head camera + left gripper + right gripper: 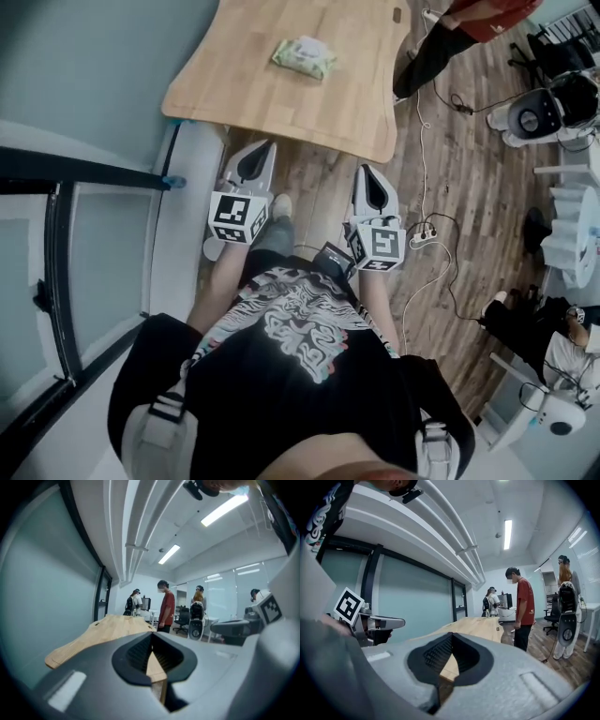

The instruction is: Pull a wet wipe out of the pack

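In the head view, the wet wipe pack (pixel 305 56) lies flat on the far part of the light wooden counter (pixel 272 108), with bare wood all around it. The left gripper (pixel 266 144) and the right gripper (pixel 362 170) are held side by side short of the counter's near edge, over the plank floor (pixel 469 187). Both point toward the counter and are well apart from the pack. Each gripper carries its marker cube at the back, close to the person's dark printed shirt (pixel 300 347). A white power strip (pixel 424 236) lies on the floor just right of the right gripper, and a person in a red top (pixel 483 14) stands beyond the counter's far right corner. In the left gripper view, the jaws are pressed together with nothing between them. Their ribbed black pads meet in a point, with the counter's near end showing beyond. A person in a red shirt (pixel 166 609) stands at the counter's far side, and the other gripper shows at the right edge. In the right gripper view, the jaws are likewise pressed together and pinch nothing. The counter stretches away ahead of them, beside a glass wall (pixel 412 606), and the other gripper with its marker cube shows at the left.
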Motion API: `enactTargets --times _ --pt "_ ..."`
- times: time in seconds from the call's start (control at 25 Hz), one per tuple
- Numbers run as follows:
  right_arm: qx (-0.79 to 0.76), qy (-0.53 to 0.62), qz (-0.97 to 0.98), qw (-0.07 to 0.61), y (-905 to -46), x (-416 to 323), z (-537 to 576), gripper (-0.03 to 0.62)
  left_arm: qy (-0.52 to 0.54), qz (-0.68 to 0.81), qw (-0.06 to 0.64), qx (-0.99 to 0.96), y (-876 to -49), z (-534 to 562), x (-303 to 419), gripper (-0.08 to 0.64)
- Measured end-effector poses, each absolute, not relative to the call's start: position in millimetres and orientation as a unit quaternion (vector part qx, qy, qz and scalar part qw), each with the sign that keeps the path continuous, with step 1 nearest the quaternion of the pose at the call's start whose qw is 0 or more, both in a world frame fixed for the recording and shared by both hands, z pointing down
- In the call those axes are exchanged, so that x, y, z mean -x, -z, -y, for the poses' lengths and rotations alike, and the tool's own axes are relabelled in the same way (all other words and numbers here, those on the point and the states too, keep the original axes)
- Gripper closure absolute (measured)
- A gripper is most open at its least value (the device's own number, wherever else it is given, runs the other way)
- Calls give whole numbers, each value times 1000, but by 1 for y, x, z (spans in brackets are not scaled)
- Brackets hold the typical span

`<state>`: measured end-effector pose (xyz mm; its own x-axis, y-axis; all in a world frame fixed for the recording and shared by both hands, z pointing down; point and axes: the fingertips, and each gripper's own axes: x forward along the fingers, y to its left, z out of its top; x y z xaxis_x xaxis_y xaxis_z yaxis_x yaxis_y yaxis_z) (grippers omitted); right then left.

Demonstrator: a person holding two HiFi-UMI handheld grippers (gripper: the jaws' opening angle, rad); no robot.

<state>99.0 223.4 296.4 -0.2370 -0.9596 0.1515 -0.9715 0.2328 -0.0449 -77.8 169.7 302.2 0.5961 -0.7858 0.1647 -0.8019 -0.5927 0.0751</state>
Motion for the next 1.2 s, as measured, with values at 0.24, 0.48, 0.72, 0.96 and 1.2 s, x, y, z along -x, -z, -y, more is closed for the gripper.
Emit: enactTargets --times 0.24,0.48,0.72,0.96,1.2 --pt "-625 -79 774 53 -303 -99 -157 594 -60 438 78 -893 -309 -103 77 572" --pt "-629 -82 771 59 -301 -88 -103 594 -64 435 79 -894 -305 -49 90 572" --pt "-649 -82 755 51 -294 -89 -68 594 -56 422 81 -901 -300 -8 94 572" --pt "-659 -81 746 50 -288 -94 -58 594 -46 399 77 -912 -297 2 77 572" --pt "-671 -92 735 36 -291 -103 -57 594 -48 405 83 -909 -302 13 82 572"
